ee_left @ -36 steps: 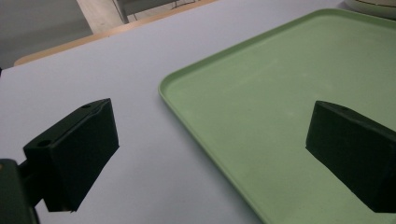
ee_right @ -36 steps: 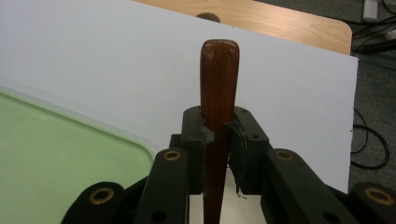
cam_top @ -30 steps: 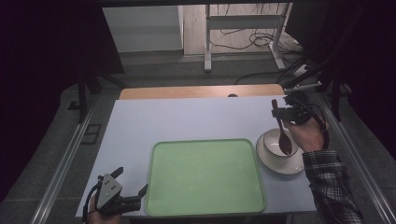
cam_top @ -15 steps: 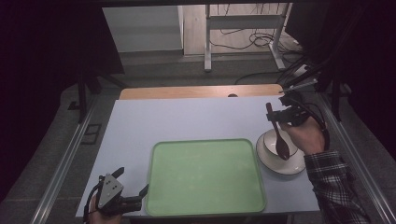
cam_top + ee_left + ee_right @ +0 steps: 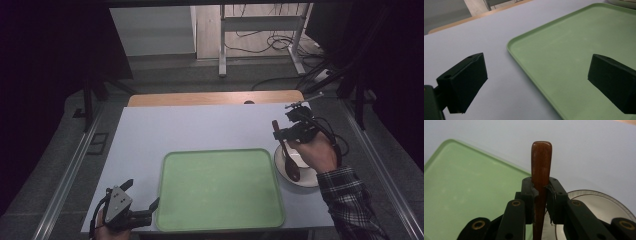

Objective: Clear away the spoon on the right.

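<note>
My right gripper (image 5: 281,136) (image 5: 541,186) is shut on the handle of a dark brown wooden spoon (image 5: 289,157) (image 5: 541,167). The spoon hangs over the left part of a white plate (image 5: 310,180) (image 5: 596,205), its bowl end low above the plate. A green tray (image 5: 220,187) (image 5: 461,182) (image 5: 574,50) lies in the middle of the table, left of the plate. My left gripper (image 5: 142,202) (image 5: 536,82) rests at the front left, open, its jaws straddling the tray's near left corner with nothing between them.
The pale table top (image 5: 200,130) is bare behind the tray. A wooden strip (image 5: 215,98) runs along its far edge. Metal rails (image 5: 70,175) flank both sides, and cables (image 5: 270,47) lie on the floor beyond.
My right gripper has carried the spoon leftward over the plate, towards the tray. The left gripper has stayed put.
</note>
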The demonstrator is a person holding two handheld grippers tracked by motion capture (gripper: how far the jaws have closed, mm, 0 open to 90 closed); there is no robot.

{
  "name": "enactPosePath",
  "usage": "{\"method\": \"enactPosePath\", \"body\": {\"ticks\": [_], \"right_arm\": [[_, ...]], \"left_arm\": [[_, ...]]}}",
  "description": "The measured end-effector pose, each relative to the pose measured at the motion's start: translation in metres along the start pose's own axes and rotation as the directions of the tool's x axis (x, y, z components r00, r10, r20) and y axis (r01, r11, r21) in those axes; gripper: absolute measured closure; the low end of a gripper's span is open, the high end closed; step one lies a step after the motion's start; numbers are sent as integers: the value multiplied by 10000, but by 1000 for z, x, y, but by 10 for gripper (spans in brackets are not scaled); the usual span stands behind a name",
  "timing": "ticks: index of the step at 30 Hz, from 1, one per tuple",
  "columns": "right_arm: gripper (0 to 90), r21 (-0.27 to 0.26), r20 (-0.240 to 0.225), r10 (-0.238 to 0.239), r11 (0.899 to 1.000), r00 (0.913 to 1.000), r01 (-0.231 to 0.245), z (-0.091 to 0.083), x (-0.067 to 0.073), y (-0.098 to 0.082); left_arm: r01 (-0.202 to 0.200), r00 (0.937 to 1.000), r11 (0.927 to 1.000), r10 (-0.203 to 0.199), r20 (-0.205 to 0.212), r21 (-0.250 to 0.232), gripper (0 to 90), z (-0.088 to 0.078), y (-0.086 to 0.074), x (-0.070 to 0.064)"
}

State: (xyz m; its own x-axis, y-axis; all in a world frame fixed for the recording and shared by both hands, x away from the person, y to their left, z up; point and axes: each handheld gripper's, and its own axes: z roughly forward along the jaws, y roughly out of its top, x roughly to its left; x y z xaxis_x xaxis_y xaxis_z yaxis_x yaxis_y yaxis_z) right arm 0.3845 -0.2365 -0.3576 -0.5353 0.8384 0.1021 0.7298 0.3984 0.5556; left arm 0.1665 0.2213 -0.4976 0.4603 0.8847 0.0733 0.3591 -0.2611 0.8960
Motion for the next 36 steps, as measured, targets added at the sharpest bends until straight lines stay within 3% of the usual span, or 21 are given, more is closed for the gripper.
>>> {"method": "enactPosePath", "body": {"ticks": [23,36], "right_arm": [[770,679,-338,-85,9976,9994,108,49,36,-9],[770,1405,-334,26,9901,9994,21,83,41,-24]], "left_arm": [[-44,10000,10000,44,59,24,22,0,1,-1],[-70,10000,10000,70,68,63,23,1,1,-1]]}}
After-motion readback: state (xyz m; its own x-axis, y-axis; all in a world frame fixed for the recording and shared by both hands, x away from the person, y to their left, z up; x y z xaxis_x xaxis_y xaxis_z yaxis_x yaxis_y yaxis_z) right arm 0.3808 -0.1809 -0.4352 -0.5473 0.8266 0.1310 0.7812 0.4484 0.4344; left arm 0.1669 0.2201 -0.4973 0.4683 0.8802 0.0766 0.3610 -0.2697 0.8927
